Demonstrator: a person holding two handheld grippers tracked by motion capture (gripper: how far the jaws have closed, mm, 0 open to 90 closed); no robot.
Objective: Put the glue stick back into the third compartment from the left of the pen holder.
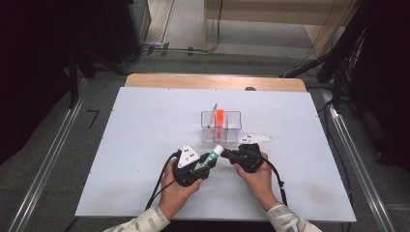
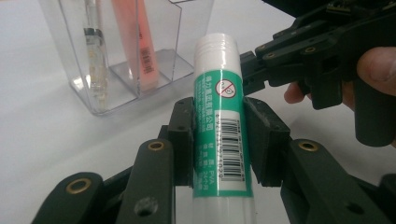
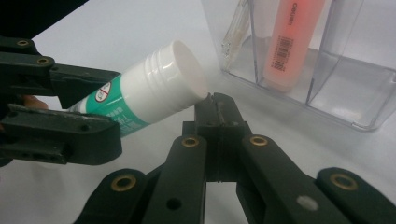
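Left gripper [image 2: 219, 140] jaws clamping green glue stick [image 2: 222, 121]; right gripper [image 3: 215, 105] jaws clenched, seemingly empty.

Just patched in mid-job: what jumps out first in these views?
The green-and-white glue stick, clamped in the left hand-held gripper near the table's front edge, white cap pointing forward. The right hand-held gripper, jaws shut, sits right at that cap. Behind them stands a clear organizer holding an orange tube.
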